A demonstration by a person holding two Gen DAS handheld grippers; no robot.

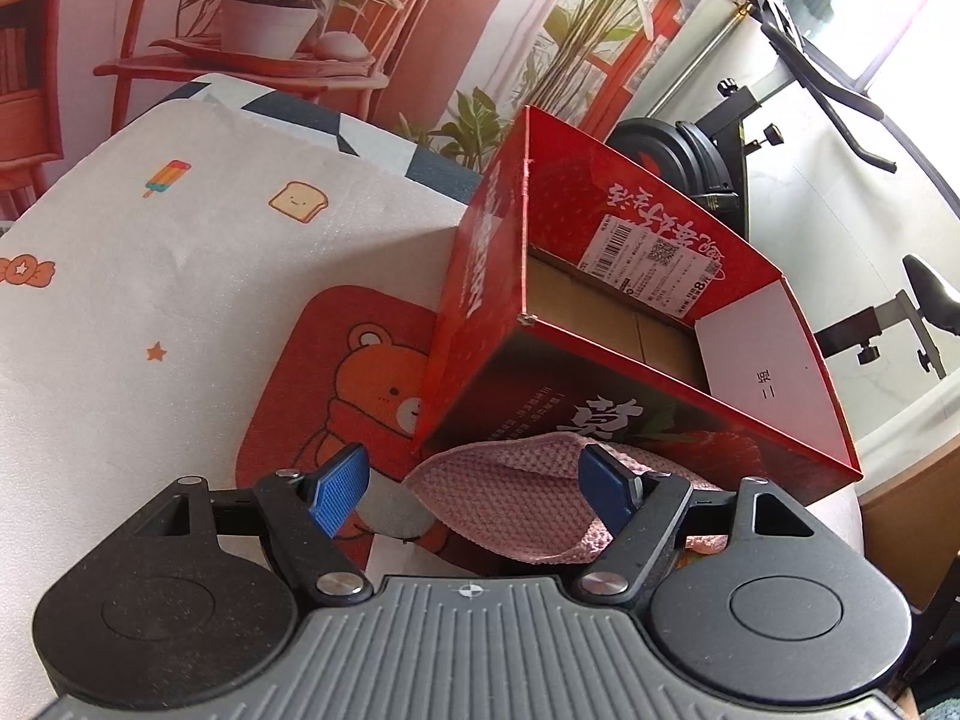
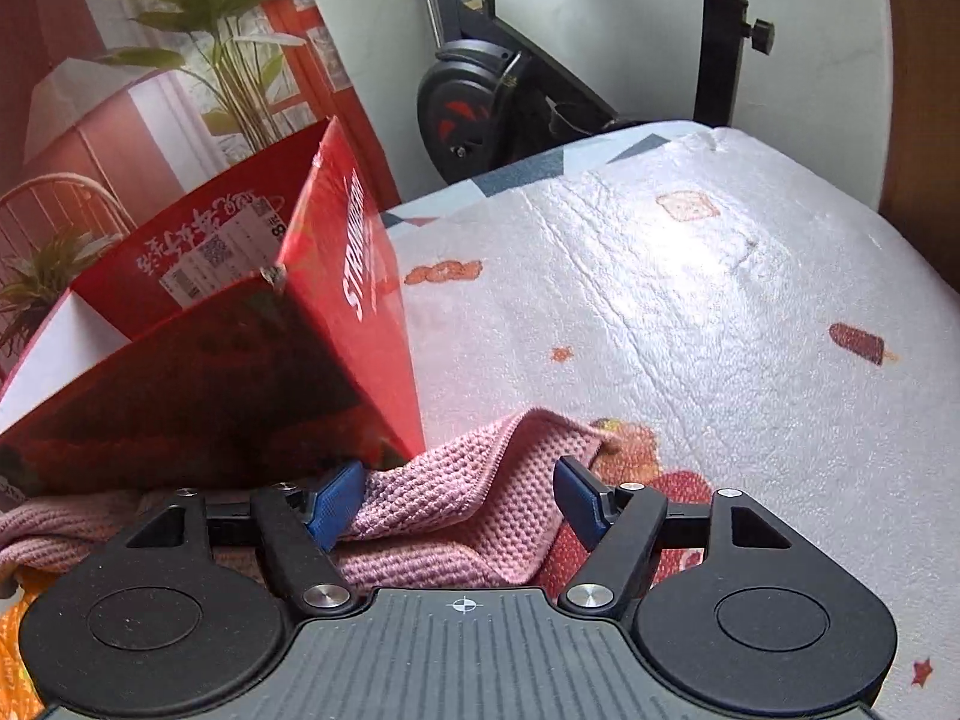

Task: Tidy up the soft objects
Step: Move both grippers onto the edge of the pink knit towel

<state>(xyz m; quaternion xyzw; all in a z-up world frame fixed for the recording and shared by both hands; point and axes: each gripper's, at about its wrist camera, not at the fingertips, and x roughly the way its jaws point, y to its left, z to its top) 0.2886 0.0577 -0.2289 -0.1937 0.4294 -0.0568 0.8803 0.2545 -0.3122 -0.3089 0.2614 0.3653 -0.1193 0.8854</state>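
Note:
A pink knitted cloth [image 1: 522, 498] lies crumpled on the table in front of an open red cardboard box [image 1: 630, 324]. My left gripper [image 1: 474, 489] is open, its jaws wide apart around the cloth's left part. In the right wrist view the same pink cloth [image 2: 456, 498] lies bunched against the red box [image 2: 240, 348]. My right gripper [image 2: 459, 495] is open, with the cloth between its blue fingertips [image 2: 336, 501]. The box shows a brown floor and holds nothing visible.
A red bear-print mat [image 1: 354, 384] lies under the cloth on a white table cover [image 1: 180, 276] with small cartoon prints. An exercise bike [image 2: 498, 96] stands beyond the table. Something orange [image 2: 15, 636] shows at the lower left of the right wrist view.

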